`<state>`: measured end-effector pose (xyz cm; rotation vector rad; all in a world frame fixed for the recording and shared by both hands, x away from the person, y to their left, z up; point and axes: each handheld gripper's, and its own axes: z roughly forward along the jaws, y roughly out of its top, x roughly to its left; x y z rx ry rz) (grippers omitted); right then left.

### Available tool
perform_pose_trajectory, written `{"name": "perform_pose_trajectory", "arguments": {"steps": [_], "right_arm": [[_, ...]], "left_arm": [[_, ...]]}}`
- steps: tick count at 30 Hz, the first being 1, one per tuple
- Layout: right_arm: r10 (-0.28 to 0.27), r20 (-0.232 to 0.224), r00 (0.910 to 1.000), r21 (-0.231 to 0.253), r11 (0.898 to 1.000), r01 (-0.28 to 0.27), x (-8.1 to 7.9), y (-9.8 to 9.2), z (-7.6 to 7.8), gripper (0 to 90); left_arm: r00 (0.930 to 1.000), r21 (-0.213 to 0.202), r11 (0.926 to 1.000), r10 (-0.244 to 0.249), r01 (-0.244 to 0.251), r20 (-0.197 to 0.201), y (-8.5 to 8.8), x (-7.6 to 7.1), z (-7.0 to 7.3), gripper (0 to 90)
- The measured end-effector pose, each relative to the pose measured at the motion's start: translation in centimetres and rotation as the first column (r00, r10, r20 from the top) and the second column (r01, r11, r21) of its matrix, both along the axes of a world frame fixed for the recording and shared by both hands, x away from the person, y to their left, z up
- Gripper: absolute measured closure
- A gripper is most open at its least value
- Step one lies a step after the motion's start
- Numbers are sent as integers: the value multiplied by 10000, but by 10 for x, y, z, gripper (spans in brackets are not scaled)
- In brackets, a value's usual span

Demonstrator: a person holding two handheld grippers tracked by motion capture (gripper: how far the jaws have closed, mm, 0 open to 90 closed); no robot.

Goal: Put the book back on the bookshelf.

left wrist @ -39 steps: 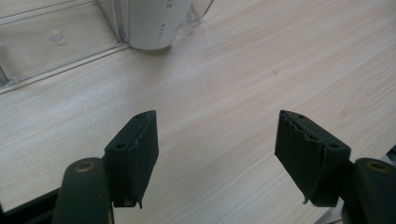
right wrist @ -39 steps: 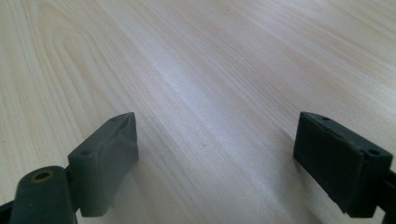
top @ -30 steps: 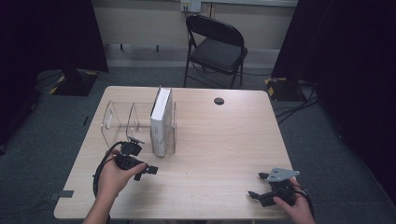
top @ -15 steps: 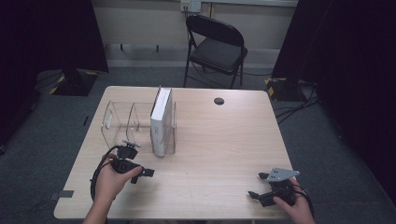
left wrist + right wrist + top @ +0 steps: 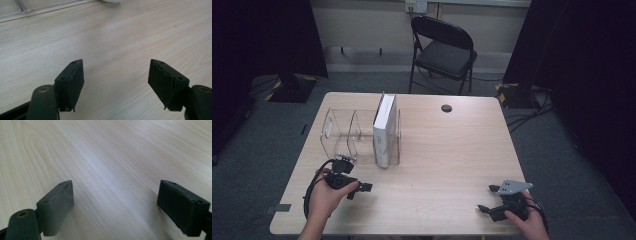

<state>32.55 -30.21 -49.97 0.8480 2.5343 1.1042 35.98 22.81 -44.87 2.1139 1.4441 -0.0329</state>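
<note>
A white book (image 5: 384, 131) stands upright in the right-hand slot of a clear acrylic rack (image 5: 343, 131) on the left half of the wooden table (image 5: 452, 150). My left gripper (image 5: 358, 186) hovers low over the table just in front of the rack, held by a hand. In the left gripper view it (image 5: 116, 82) is open, with bare wood between the jaws and the rack's base edge (image 5: 30, 10) at the top. My right gripper (image 5: 487, 199) rests near the front right corner. In its own view the right gripper (image 5: 115, 207) is open over bare wood.
A small black disc (image 5: 446, 108) lies near the table's far edge. Behind the table stands a black folding chair (image 5: 443, 50). Dark curtains hang on both sides, and cables run across the grey floor (image 5: 557, 145) at the right.
The left hand and its gripper have drawn back from the rack toward the near left edge and sunk slightly. The right gripper has stayed put.
</note>
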Motion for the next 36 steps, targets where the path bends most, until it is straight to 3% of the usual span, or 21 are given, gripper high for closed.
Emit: {"name": "perform_pose_trajectory", "arguments": {"steps": [12,15,22,30,32,36], "right_arm": [[-1,2,10000,-3,10000,1,0,0,0,132],[1,0,10000,-1,10000,-1,0,0,0,132],[2,0,10000,-1,10000,-2,0,0,0,132],[0,0,10000,-4,10000,0,0,0,0,133],[0,2,10000,-3,10000,0,0,0,0,132],[2,2,10000,-4,10000,-2,0,0,0,132]], "left_arm": [[9994,59,10000,33,-35,334,16,-7,-11,273],[9991,276,9996,-22,10,427,16,-10,-18,269],[9925,735,9966,-458,375,1136,17,-14,-25,238],[9703,1431,9833,-1398,1126,1973,13,-21,-31,149],[9563,1712,9776,-1623,1224,2431,13,-24,-35,146],[9377,1762,9744,-1871,1393,2928,13,-30,-40,104]]}}
